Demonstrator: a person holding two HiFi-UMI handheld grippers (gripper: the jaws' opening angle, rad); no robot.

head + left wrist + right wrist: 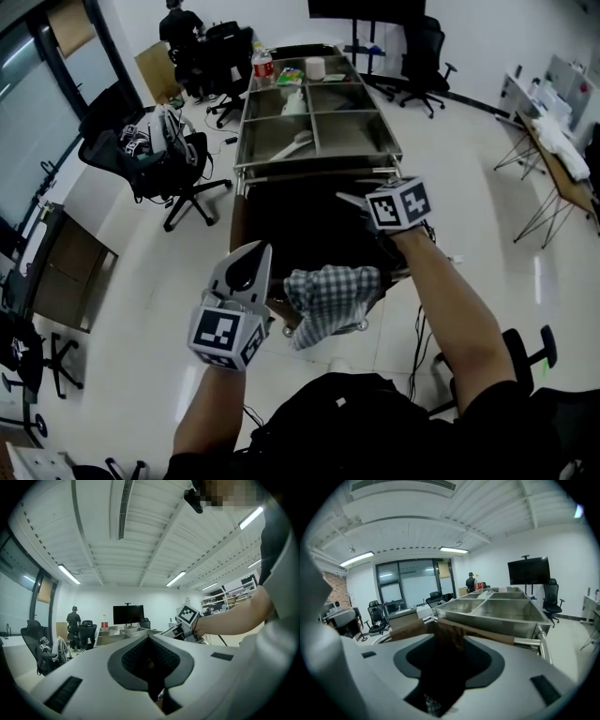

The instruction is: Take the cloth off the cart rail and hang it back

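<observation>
Closest to the head camera are the person's bare forearms, one gripper in each hand. On the near left, the left gripper (251,255) points away from the person. In the left gripper view its jaws (149,638) are drawn together to a thin dark slit, with nothing clearly caught between them.

Just right of it the checked cloth (333,295) hangs bunched at the cart's near end, under the right forearm, touching neither gripper's tips.

Farther on and to the right, the right gripper (352,199) reaches over a black sheet with a brown edge (291,220) at the near end of the cart (319,161). In the right gripper view its jaws (447,631) are clenched on a fold of that brown edge (487,634), and a scrap of checked fabric (433,706) shows low in the gap.

Beyond lie the cart's steel trays. A red-labelled bottle (263,66) and a paper roll (315,67) stand at its far end.

An office chair (178,164) piled with a bag stands to the left. Another person (178,23) stands at the far left.
</observation>
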